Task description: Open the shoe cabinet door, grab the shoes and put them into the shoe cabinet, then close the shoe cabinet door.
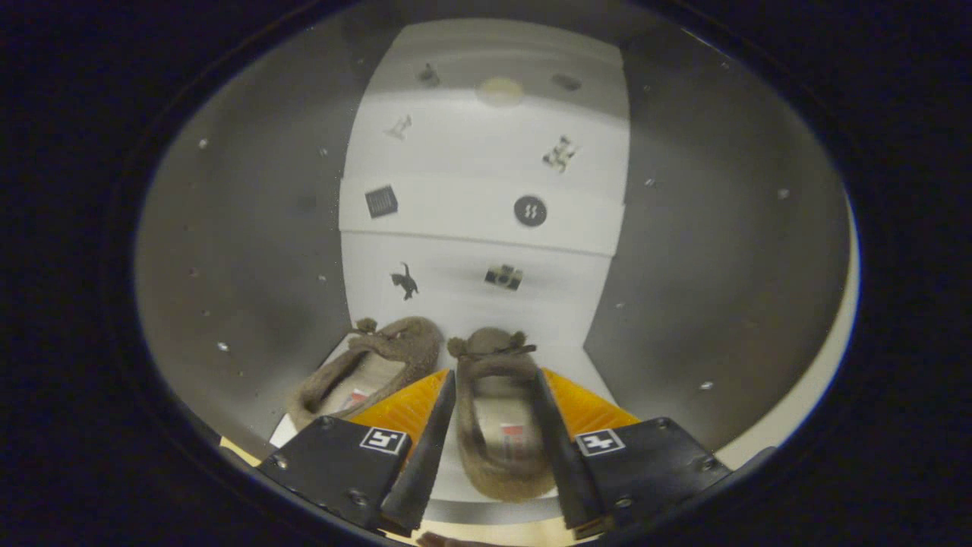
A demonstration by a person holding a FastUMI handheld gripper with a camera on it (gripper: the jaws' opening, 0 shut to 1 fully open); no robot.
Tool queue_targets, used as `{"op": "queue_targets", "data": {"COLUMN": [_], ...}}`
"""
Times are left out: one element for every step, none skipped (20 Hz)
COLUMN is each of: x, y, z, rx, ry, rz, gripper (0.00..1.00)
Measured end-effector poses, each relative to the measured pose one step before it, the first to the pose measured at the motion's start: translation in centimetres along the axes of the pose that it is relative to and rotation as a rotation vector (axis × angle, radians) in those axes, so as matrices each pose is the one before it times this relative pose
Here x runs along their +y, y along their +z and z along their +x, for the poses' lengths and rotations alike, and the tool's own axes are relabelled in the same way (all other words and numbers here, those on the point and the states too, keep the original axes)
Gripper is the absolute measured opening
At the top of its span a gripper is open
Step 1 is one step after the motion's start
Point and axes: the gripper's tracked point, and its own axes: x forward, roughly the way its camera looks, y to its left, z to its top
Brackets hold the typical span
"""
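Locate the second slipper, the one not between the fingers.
Gripper view: second slipper lies inside the cabinet, close beside the slipper between the fingers, on its left.

Small stickers dot a white surface. At the middle is a round black sticker (530, 210). Level with it to the left sits a square grid sticker (381, 201). Below it are a camera sticker (503, 276) and, further left, a black cat sticker (405, 281). Well above it is a pale round disc (500, 91).
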Motion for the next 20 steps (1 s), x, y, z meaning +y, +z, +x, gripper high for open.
{"op": "queue_targets", "data": {"x": [0.335,0.475,0.263,0.299,0.303,0.359,0.257,-0.046,0.218,-0.115,-0.873,-0.766,-0.459,-0.556,-1.263,-1.309,-0.847,-0.537,-0.426,-0.281], "y": [0.358,0.526,0.604,0.813,0.839,0.91,0.761,0.853,1.049,0.906,0.889,0.831,1.073,1.348,1.299,0.873,0.553,0.391,0.218,-0.005], "z": [-1.758,-1.894,-1.934,-2.05,-2.052,-2.221,-2.33,-2.56,-2.46,-2.714,-2.759,-2.715,-2.759,-2.453,-2.42,-2.278,-2.29,-2.001,-1.791,-1.64], "rx": [-0.01826,-0.01814,-0.02062,-0.02992,-0.03342,-0.03248,-0.02793,-0.02916,-0.02728,-0.02754,-0.02985,-0.02132,-0.04067,-0.0484,-0.03572,-0.02322,-0.00736,0.00265,0.00668,0.01058], "ry": [0.01732,0.02051,0.01703,0.01184,0.00819,0.00634,0.00308,-0.00297,0.00542,-0.00576,-0.02765,-0.02005,0.00162,-0.00097,-0.0206,-0.02227,-0.006,0.00195,0.00478,0.01291], "rz": [0.01321,0.00927,-0.0034,-0.01481,-0.02157,-0.02105,-0.0196,-0.00591,-0.00098,-0.00464,0.004,-0.00787,-0.00734,-0.00673,-0.0069,-0.00187,0.00263,0.00732,0.01225,0.01196], "gripper": [0.79,0.83,0.89,0.89,0.9,0.9,0.9,0.91,0.92,0.93,0.93,0.93,0.93,0.93,0.93,0.93,0.93,0.93,0.93,0.93]}}
